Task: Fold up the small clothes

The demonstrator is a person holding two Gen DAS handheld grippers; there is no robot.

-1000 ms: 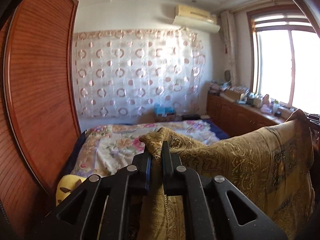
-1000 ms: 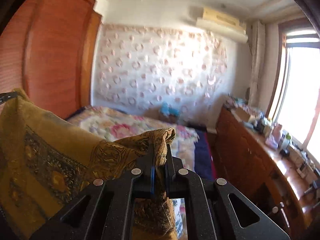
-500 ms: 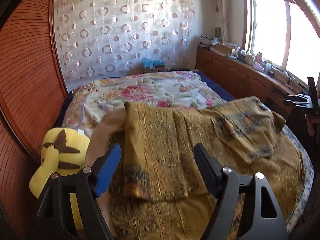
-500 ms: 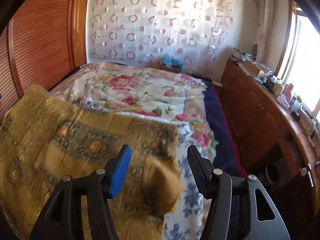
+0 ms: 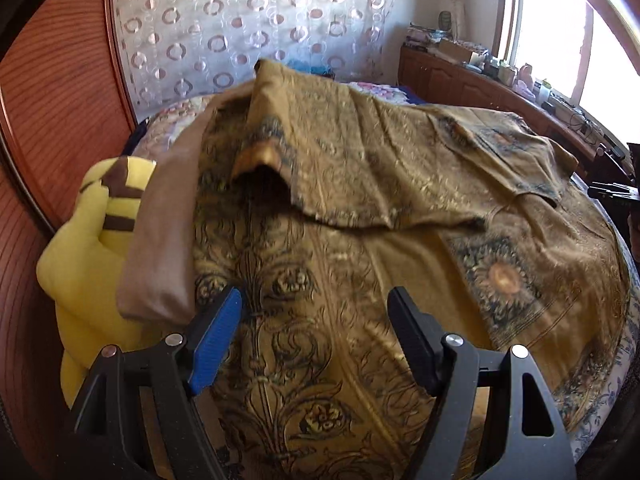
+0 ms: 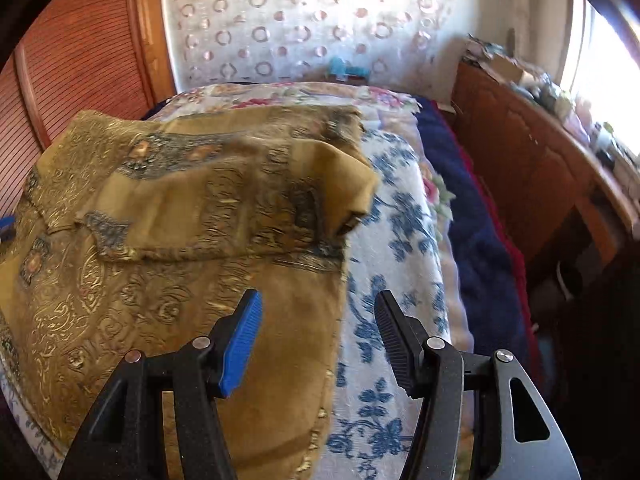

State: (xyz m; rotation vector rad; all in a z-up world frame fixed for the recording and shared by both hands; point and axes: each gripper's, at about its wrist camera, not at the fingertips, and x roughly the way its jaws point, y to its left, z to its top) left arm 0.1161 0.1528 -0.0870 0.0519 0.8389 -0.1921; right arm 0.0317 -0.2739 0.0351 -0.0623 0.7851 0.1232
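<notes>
Cloth (image 5: 360,264): mustard-gold fabric printed with dark scrollwork and round medallions, spread across the near end of the bed (image 6: 400,240). Its far part is folded back toward the camera, so a doubled flap lies over the lower layer; the flap's front edge is rumpled and lifts in a small arch on the left side. In the right wrist view the cloth (image 6: 180,240) ends in a folded corner that rests on the white bedcover with blue flowers.

Left gripper (image 5: 316,320): jaws wide apart, above the patterned lower layer, nothing between the pads. One pad is blue, the other black.

Right gripper (image 6: 318,320): jaws parted, holding nothing, poised over the cloth's right edge where it meets the bedcover.

Pillow (image 5: 160,240): grey-brown, lying along the cloth's left edge and touching it.

Stuffed toy (image 5: 88,248): yellow with brown stripes, just left of the pillow.

Blanket (image 6: 472,220): dark blue, along the bed's right side.

Curtain (image 6: 312,20): pale, with ring pattern, behind the bed.

Wardrobe (image 5: 52,92): reddish wood, ribbed door, at left.

Cabinet (image 6: 532,168): low, wooden, under the bright window at right, its top cluttered with small items too blurred to identify.
</notes>
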